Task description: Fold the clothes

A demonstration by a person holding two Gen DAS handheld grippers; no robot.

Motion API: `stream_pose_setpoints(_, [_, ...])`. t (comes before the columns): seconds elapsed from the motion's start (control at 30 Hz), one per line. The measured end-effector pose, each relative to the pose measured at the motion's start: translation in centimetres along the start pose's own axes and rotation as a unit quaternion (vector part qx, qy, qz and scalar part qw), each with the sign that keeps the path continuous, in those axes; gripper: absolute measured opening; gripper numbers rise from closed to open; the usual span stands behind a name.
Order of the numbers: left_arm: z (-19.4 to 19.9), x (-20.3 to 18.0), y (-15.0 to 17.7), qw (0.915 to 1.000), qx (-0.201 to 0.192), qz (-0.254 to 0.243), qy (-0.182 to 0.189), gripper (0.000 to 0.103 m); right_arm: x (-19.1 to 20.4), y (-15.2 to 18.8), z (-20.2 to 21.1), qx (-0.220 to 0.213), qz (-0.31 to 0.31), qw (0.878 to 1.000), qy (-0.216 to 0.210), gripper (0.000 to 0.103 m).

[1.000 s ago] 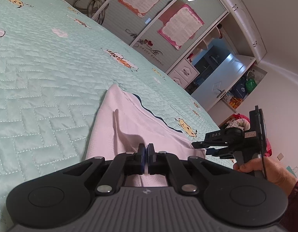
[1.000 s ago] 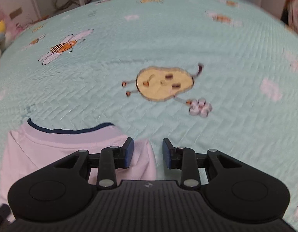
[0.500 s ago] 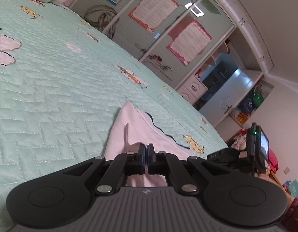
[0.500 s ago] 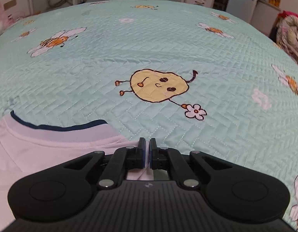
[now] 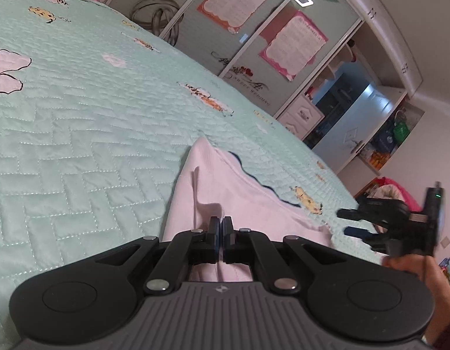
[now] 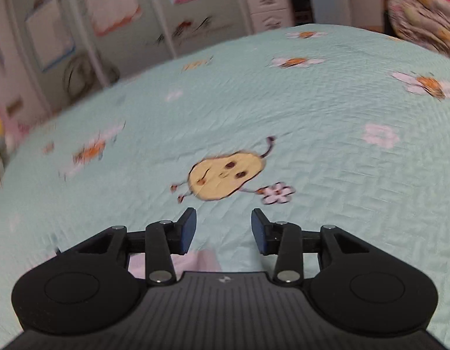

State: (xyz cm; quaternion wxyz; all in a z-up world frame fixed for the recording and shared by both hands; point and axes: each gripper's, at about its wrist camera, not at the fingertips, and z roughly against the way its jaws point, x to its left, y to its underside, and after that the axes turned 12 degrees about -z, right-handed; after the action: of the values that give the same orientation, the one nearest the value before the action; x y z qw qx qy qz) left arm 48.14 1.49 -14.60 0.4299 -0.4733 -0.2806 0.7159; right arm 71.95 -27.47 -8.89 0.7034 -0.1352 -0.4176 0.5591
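Clearly, the pink garment [image 5: 230,198] is the landmark: it lies on the mint-green quilted bedspread [image 5: 79,134], its navy-trimmed edge turned toward the wardrobe doors [image 5: 254,29] beyond the far side of the bed. The left gripper [image 5: 220,224] sits at the garment's near edge with its jaws pressed together on a raised pinch of the pink cloth, which stands up in a small ridge just ahead of the pads. The right gripper [image 6: 223,227] is off the garment's right-hand corner, held by a hand [image 5: 411,265]; its jaws are opening and nothing lies between them, only bare bedspread showing through the gap. A strip of pink cloth shows just below and behind its fingers. Beyond that corner of the garment, the bedspread carries a yellow cartoon figure [image 6: 225,178] with a small flower. The right wrist view is blurred.
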Motion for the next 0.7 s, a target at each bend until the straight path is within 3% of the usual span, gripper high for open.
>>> stream_pose_setpoints(0.33, [-0.1,0.1,0.2,0.9999,0.004,0.001,-0.012,0.0,-3.4,2.6,1.0,0.065,-0.024,0.996,-0.056,0.042])
stream_pose_setpoints(0.5, [0.0,0.0,0.2,0.9999,0.003,-0.001,-0.015,0.0,-1.4,3.3,0.1,0.048,0.041,0.998,-0.027,0.042])
stream_pose_setpoints(0.7, [0.0,-0.1,0.2,0.9998,0.003,-0.007,-0.017,0.0,0.6,2.3,-1.5,0.021,0.056,0.997,-0.045,0.049])
